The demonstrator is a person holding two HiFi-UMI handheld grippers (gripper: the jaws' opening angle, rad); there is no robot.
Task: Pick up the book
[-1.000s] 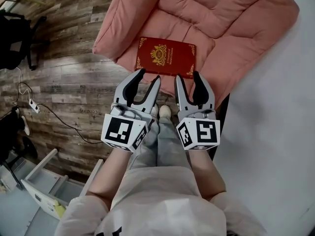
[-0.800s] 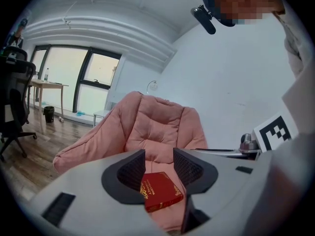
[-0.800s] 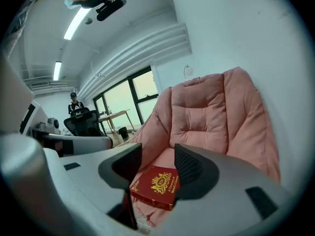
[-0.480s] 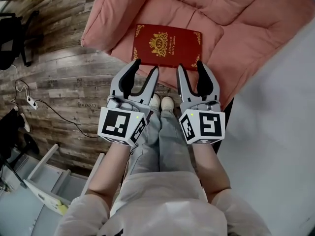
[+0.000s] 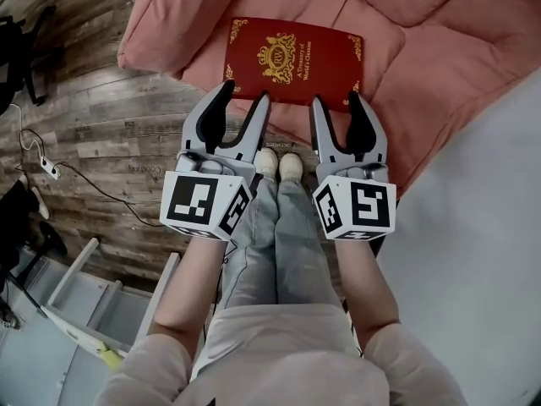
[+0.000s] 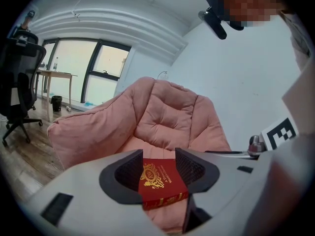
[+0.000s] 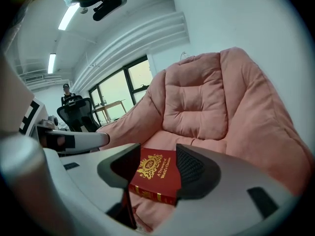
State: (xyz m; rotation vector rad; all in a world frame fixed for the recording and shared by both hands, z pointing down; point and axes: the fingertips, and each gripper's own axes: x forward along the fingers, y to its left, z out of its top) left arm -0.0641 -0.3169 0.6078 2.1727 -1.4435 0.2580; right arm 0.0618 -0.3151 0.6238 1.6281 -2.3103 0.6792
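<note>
Hold position as shown: your left gripper and right gripper sit side by side in front of you, both pointing forward and tilted somewhat downward. Your left forearm and right forearm run nearly parallel, bare below the sleeves. The jaws of each gripper stand apart, with no pad pressing on anything. The left jaws have just been opening, and nothing is gripped between them.

Even daylight from tall windows and ceiling strip lights; sharp centres, fisheye edges bowed and vignetted black.
</note>
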